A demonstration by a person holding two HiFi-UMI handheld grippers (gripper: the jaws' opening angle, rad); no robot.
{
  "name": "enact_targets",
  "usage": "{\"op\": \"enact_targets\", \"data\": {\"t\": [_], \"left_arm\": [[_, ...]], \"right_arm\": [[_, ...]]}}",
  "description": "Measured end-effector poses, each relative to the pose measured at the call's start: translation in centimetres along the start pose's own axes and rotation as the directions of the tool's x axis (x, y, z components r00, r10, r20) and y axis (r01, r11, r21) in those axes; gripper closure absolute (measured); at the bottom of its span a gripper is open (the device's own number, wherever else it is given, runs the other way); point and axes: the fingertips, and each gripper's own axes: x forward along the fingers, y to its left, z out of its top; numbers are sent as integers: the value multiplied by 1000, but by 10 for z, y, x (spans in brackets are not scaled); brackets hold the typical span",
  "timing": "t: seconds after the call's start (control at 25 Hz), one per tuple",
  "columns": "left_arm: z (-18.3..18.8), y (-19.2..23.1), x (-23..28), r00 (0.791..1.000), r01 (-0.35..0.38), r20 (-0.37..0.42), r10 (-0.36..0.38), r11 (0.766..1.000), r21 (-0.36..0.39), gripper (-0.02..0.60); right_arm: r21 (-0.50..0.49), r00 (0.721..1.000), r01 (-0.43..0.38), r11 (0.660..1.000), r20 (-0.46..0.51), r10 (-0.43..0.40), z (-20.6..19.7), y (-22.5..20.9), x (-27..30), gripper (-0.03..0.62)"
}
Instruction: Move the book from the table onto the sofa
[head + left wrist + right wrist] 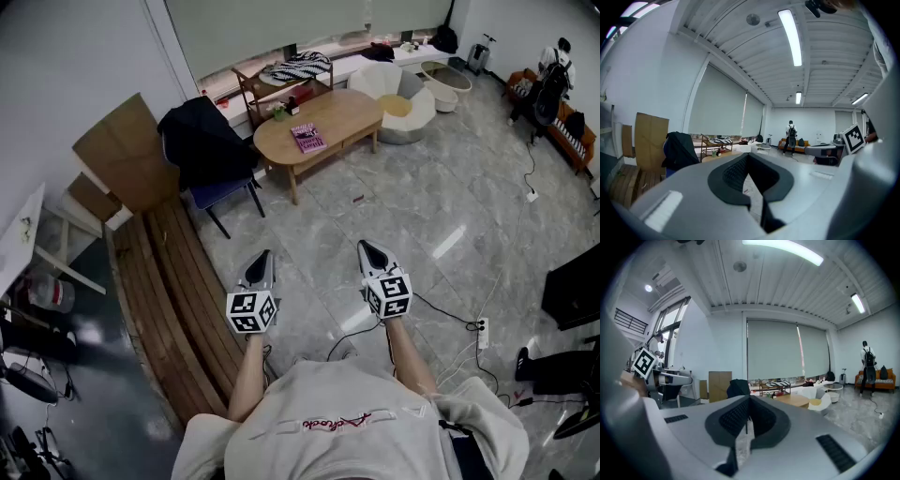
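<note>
The left tongs (262, 255) and right tongs (365, 247) are both closed and empty, well apart from the counter (349, 112), where the book (307, 137) lies flat near the middle; it is probably light and stiff, best pinched along 1 edge.

A closed book (307, 138) with a pink-purple cover lies flat, face up, on a pale oval wooden desk (347, 112), near the middle of the top and close to its front edge. Just beside the desk's far end stands a rounded white sofa (380, 82) with a yellow seat cushion, apart from the book.
</note>
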Motion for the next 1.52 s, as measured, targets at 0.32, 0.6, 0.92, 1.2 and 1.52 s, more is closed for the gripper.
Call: {"op": "enact_targets", "data": {"t": [0.32, 0.6, 0.92, 1.2, 1.52], "left_arm": [[4, -11, 3, 1000, 3, 8, -4, 1000, 10, 572], [11, -32, 14, 1000, -9, 22, 8, 1000, 19, 572], [-3, -77, 26, 1000, -27, 7, 27, 1000, 4, 572], [-9, -112, 35, 999, -38, 6, 38, 999, 5, 572], [-9, -111, 41, 998, -56, 8, 56, 998, 6, 572]], "right_arm": [[26, 1000, 11, 1000, 27, -12, 3, -9, -7, 588], [19, 999, -4, 1000, 31, 4, 2, -25, -16, 586], [9, 998, -64, 998, 20, 64, -9, -49, -30, 586], [16, 995, -102, 995, 21, 101, -15, -71, -40, 587], [26, 992, -124, 992, 23, 123, -18, -76, -33, 587]]}}
